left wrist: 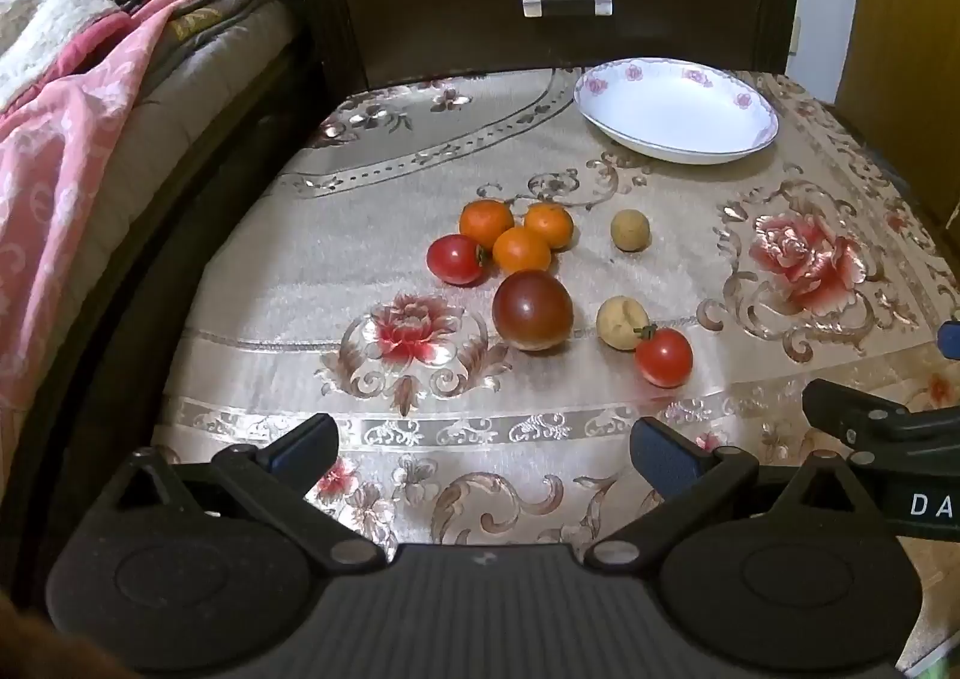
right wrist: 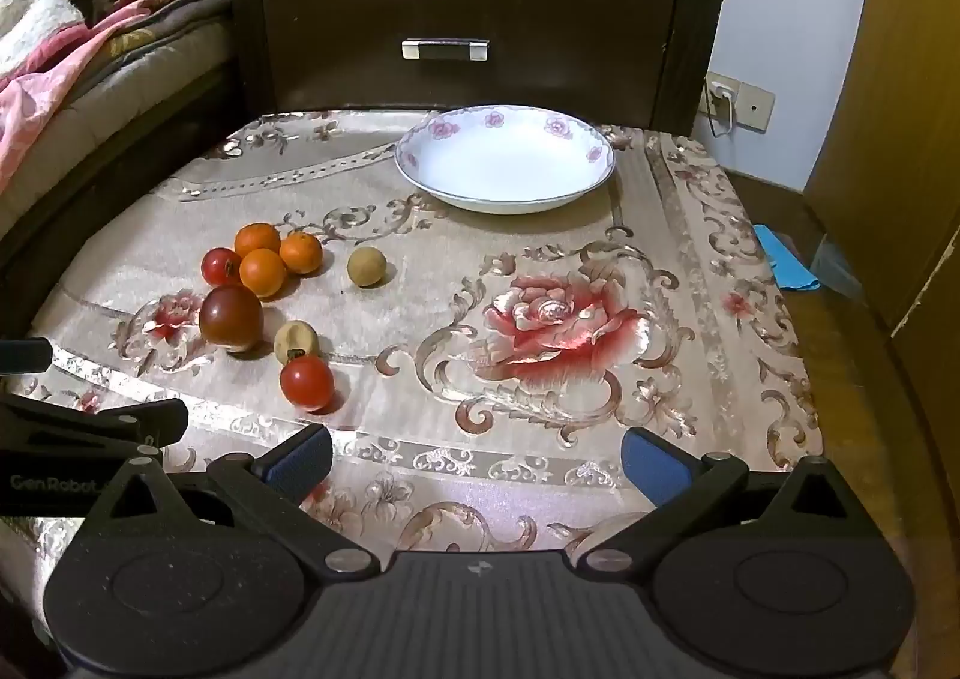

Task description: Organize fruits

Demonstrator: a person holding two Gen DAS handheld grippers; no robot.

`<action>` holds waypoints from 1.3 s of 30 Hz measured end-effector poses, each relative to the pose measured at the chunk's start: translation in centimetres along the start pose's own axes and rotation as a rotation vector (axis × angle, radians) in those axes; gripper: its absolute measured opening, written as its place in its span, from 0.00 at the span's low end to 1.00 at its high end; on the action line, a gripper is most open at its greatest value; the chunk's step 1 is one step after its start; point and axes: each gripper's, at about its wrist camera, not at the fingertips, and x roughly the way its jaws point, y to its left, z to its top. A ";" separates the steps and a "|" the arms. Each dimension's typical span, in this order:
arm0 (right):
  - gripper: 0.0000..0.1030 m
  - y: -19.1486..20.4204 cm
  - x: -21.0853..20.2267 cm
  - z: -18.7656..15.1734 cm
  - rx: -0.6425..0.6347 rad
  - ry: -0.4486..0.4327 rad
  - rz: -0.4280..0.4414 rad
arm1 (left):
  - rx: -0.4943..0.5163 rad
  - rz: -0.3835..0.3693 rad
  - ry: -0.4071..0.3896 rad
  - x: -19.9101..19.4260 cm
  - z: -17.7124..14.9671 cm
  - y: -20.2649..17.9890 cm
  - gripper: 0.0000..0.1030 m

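Round glossy fruits [left wrist: 531, 309], smooth bowl [left wrist: 677, 110] — velvety cloth [left wrist: 336, 271]

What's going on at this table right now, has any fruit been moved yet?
Nothing is held. The left gripper and right gripper both hover open above the near edge of the flowered tablecloth. The white plate at the back is empty. The fruit lies loose on the cloth: three small oranges, two red tomatoes, a darker large tomato and two pale brown round fruits.
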 end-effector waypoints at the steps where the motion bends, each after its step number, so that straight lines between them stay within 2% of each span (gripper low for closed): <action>1: 0.93 0.0 0.0 0.0 -0.002 0.003 -0.001 | 0.010 0.020 0.015 0.2 0.1 -0.4 1.00; 39: 0.93 0.3 0.4 -0.3 -0.004 0.014 0.003 | 0.009 0.018 0.027 0.8 -0.2 -0.1 1.00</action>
